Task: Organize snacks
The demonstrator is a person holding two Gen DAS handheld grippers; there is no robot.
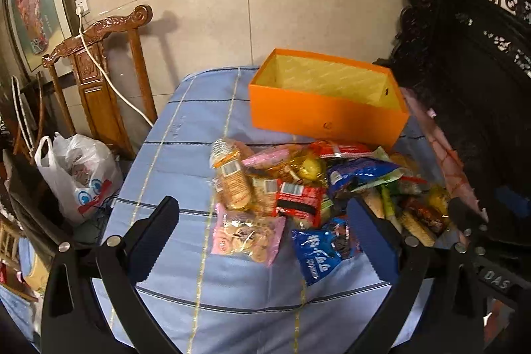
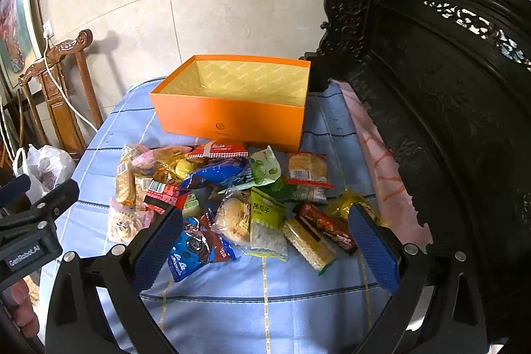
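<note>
A heap of wrapped snacks (image 2: 225, 198) lies on the blue striped cloth of the worktop (image 2: 265, 304), just in front of an orange box (image 2: 232, 118) that stands open. Dark carved furniture (image 2: 448, 121) crowds the right edge; a wooden chair (image 1: 99, 82) and a white plastic bag (image 1: 76, 175) sit left. The left gripper (image 1: 262, 241) and right gripper (image 2: 265, 241) hover over the pile, jaws spread wide, grasping nothing. Only the right view shows the green packet (image 2: 265, 221) and the other gripper's body.

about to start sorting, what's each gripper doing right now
left gripper: open, holding nothing
right gripper: open, holding nothing
</note>
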